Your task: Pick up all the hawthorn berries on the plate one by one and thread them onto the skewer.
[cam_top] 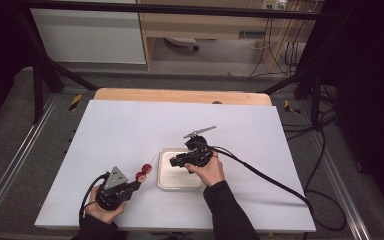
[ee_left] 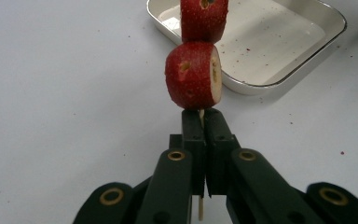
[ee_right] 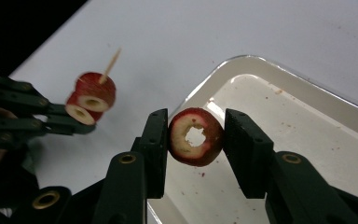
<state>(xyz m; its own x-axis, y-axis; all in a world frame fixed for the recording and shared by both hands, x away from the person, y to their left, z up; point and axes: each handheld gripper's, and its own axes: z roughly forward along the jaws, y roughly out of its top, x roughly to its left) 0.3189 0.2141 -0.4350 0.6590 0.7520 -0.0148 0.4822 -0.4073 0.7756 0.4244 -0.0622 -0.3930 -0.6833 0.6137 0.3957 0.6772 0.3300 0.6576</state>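
Note:
My left gripper (ee_left: pixel 200 116) is shut on the bottom of a thin wooden skewer (ee_left: pixel 200 207). Two red fruit slices (ee_left: pixel 193 74) with pale flesh are threaded on it just beyond the jaws. From above, this gripper (cam_top: pixel 136 186) rests at the table's front left, and the skewered slices (cam_top: pixel 143 172) point toward the tray. My right gripper (ee_right: pixel 196 135) is shut on a third red slice (ee_right: pixel 182 135), a ring with a cored hole, held above the white tray (ee_right: pixel 307 121). The skewer's pointed tip (ee_right: pixel 112 60) sticks up past the two slices (ee_right: pixel 95 95), a little to the left of the held ring.
The shallow white tray (cam_top: pixel 167 182) sits at the table's middle front, holding only red specks and juice. Its rim (ee_left: pixel 279 46) lies just beyond the skewer. A white sheet (cam_top: pixel 130 130) covers the table. A black cable (cam_top: pixel 270 180) trails right from my right gripper (cam_top: pixel 174 161).

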